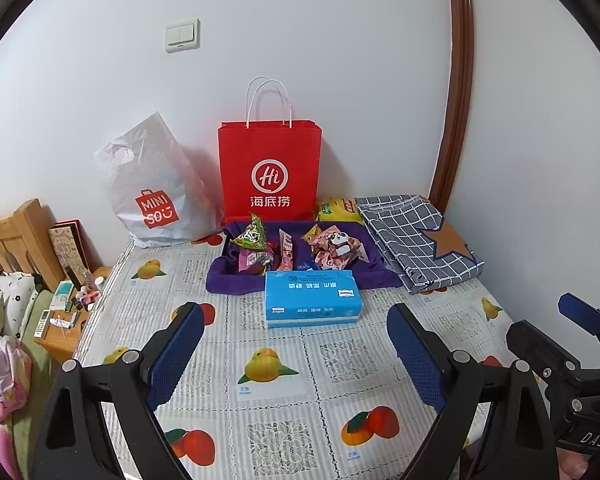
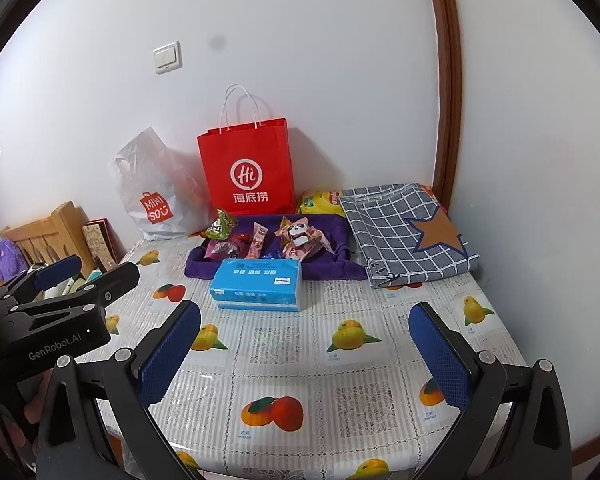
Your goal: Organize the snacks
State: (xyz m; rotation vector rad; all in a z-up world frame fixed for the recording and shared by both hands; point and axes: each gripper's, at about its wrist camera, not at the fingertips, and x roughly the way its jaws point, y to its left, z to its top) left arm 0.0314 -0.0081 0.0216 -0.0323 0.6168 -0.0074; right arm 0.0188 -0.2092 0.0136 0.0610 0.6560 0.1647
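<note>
Left gripper (image 1: 296, 344) spread wide over the near half of the fruit-print tablecloth (image 1: 268, 412), blue pads (image 1: 178, 350) well apart, nothing between them; right gripper (image 2: 305, 350) likewise gaping wide and empty above the near edge of the same cloth. Each visible in the other's view: right one at the right border of the left wrist view, left one at the left border of the right wrist view.

Snacks heaped on a purple cloth (image 1: 240, 280) toward the far edge of the table, near the middle: green packet (image 1: 254, 234) upright at the left, pink stick packet (image 1: 286, 254) in the centre, panda packet (image 1: 338, 246) at the right, small blue wrapper (image 1: 308, 266) just behind the tissue pack. Blue tissue pack (image 1: 311, 298) lying flat, touching the cloth's near border.

Against the wall at the far edge: red Haidilao paper bag (image 1: 270, 168) standing upright; white Miniso plastic bag (image 1: 156, 188) slumped beside it at the far left corner; yellow packet (image 1: 336, 210) just right of the red bag. Folded grey checked fabric (image 1: 412, 240) with a brown star, at the far right corner.
</note>
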